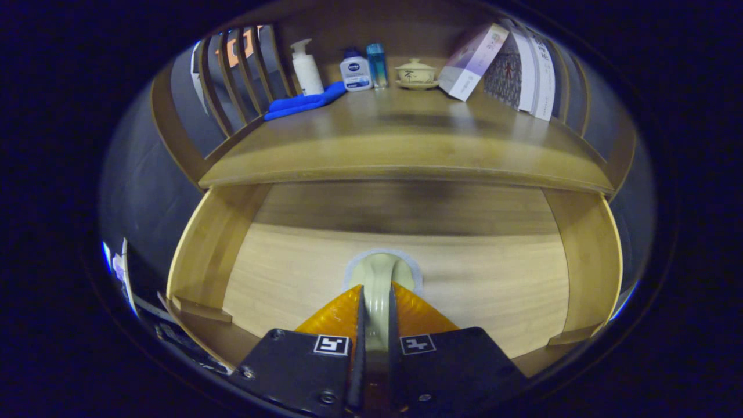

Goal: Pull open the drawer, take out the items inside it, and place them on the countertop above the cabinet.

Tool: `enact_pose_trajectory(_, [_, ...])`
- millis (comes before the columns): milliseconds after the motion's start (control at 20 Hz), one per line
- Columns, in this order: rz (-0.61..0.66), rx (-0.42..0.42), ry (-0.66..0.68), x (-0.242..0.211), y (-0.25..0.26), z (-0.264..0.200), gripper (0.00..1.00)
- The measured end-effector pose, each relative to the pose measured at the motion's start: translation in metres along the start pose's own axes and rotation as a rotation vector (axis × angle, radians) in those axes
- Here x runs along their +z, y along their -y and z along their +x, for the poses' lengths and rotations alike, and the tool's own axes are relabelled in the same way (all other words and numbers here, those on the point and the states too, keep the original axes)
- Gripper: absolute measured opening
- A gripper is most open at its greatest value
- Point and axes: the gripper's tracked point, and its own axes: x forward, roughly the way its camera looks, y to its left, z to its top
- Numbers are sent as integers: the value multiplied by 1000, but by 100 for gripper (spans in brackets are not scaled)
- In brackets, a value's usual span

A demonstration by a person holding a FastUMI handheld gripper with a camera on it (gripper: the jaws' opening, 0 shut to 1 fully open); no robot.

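**newbie_q:** what's the claw (376,293) doing here? looks like it's got something

**me:** yeah, my two fingers are pressed in on a pale, glossy spoon (378,277); it looks ceramic to me; the handle runs down between the fingers and the rounded bowl end sticks out just past the tips, low in the middle of the frame; the jaws are nearly together with just the handle's width between them

**newbie_q:** where is it relative to the drawer?

**me:** it's over the open drawer (290,273), light wood floor right behind it; can't tell if it's touching the bottom or already off it; the drawer sides curve up at left and right of the frame

**newbie_q:** so what's the trick for this step?

**me:** I'd say go straight up first, so the bowl end clears the front lip of the countertop (406,145) that hangs across the middle of the frame; then forward and set it on the bare wood in front of the stuff up top; glazed handle looks slippery, so I'd keep the squeeze steady and not tilt it

**newbie_q:** what's up there already?

**me:** blue cloth (305,102) and a pump bottle (305,68) upper left; lidded cup (415,72) upper middle; a leaning box (471,60) upper right; plenty of room in front
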Motion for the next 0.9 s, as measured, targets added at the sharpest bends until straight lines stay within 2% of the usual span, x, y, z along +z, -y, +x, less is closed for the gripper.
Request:
enact_pose_trajectory(500, [-12, 45, 115, 49, -14, -64, 19])
enact_pose_trajectory(900, [-22, 19, 187, 107, -9, -84, 19])
